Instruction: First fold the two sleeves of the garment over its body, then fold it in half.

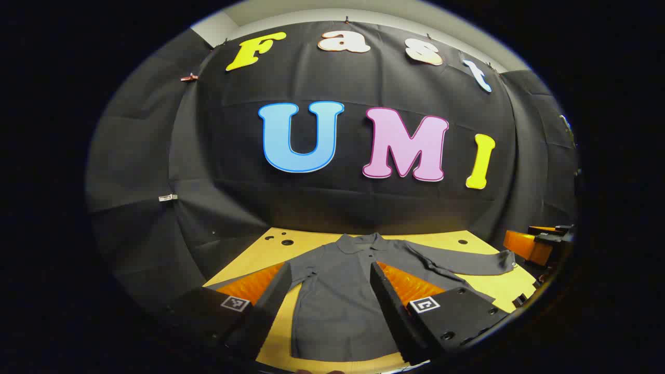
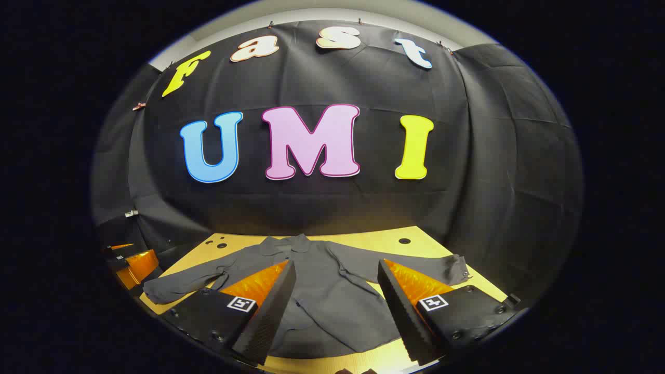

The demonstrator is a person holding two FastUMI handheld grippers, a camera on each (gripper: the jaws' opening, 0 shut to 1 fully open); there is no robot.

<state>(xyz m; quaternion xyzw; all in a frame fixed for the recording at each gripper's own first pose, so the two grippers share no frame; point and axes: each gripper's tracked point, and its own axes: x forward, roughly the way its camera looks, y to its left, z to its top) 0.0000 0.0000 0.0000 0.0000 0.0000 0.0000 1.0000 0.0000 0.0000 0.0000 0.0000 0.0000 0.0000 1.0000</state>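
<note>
While the shirt (image 1: 337, 291) lies flat on the desk (image 1: 483, 283), its collar points at the far wall and its hem is near us. Its sleeves stick out to both sides. The left gripper (image 1: 332, 301) and right gripper (image 2: 335, 304) hover above it, jaws wide, holding nothing.

No legible text; only square coded marker tags (image 1: 235, 303) on the gripper fingers.

Bare table (image 2: 384, 240) behind the shirt (image 2: 332, 291), booth wall close beyond; other claw (image 1: 540, 244) at shirt's right edge
</note>
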